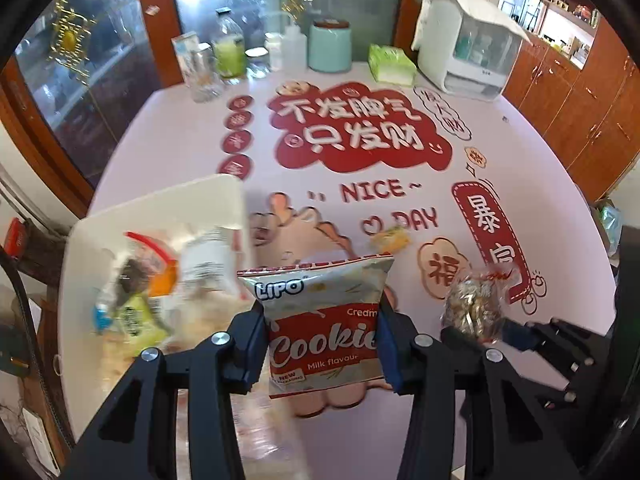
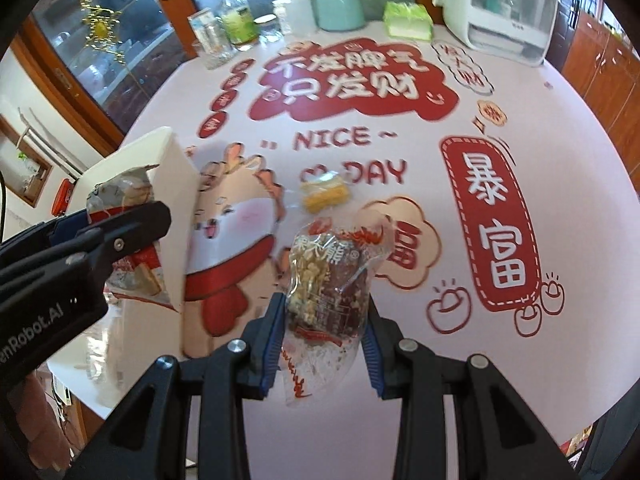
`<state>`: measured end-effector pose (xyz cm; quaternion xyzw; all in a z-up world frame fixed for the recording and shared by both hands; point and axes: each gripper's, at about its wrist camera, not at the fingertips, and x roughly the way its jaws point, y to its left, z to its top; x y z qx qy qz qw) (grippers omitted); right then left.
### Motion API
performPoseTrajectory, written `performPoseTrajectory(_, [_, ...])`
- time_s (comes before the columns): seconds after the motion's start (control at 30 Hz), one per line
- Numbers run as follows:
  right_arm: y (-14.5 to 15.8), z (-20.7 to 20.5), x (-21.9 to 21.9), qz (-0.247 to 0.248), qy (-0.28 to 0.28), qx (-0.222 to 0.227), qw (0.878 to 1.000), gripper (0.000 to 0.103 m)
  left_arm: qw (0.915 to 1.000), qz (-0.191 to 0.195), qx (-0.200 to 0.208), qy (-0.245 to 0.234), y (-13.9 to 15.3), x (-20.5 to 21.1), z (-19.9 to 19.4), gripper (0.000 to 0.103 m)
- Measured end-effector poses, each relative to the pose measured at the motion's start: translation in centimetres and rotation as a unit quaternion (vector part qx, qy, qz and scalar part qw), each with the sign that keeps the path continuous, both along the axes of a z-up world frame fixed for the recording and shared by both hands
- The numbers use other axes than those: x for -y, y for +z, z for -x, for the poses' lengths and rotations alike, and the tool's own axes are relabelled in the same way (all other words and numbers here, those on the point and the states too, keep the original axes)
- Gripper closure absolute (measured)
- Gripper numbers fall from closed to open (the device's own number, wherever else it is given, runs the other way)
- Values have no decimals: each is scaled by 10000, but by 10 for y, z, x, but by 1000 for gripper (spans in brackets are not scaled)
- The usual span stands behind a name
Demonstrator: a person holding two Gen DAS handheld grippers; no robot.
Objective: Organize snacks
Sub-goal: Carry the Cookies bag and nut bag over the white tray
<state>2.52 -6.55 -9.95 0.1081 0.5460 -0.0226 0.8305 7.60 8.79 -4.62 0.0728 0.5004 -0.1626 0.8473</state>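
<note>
Pinching from both sides, the blue-padded black fingers of the left gripper (image 1: 322, 344) hold a red and white Lipo cream cookie packet (image 1: 322, 320) upright above the near left part of the pale pink table (image 1: 520, 152) with its red printed lettering. Just to the left of that packet, at the table's near left corner, sits a white rectangular plastic bin (image 1: 160, 204) already holding several blurred snack wrappers in green, orange and white. The right gripper (image 2: 324, 344) likewise clamps its blue pads on a clear plastic bag of brown and cream nut snack (image 2: 328, 280), lifted over the near middle of the table. Beyond that bag, a small yellow and white wrapped sweet (image 2: 324, 190) lies alone on the table, near the printed word DAY. Along the far edge stand a mint green canister with a brown lid (image 1: 330, 46), a clear bottle of green liquid (image 1: 229, 46), a green tissue pack (image 1: 390, 65) and, at the far right corner, a white hooded storage box (image 1: 468, 44). Wooden cabinets (image 1: 568, 92) line the right side of the room.
</note>
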Motion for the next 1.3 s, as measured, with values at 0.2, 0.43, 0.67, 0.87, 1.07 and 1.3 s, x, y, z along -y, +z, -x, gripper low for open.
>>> performPoseTrajectory(0.2, [28, 3, -39, 49, 89, 320, 9994, 67, 9995, -42, 229, 216, 11, -57, 11, 58])
performPoseTrajectory(0.43, [57, 0, -93, 22, 410, 668, 9969, 67, 9975, -115, 352, 602, 13, -129, 16, 58])
performPoseTrajectory(0.67, [76, -11, -154, -24, 939, 891, 9916, 67, 9944, -248, 492, 899, 16, -186, 21, 58])
performPoseTrajectory(0.87, [93, -27, -191, -15, 1257, 1063, 9863, 67, 9935, -331, 467, 980, 12, -215, 24, 57])
performPoseTrajectory(1.07, [110, -48, -208, -49, 1351, 1207, 9834, 67, 9941, -348, 342, 968, 2, -221, 26, 57])
performPoseTrajectory(1.3, [114, -67, -226, -22, 1478, 1182, 9819, 67, 9940, -399, 213, 1001, -6, -220, 28, 57])
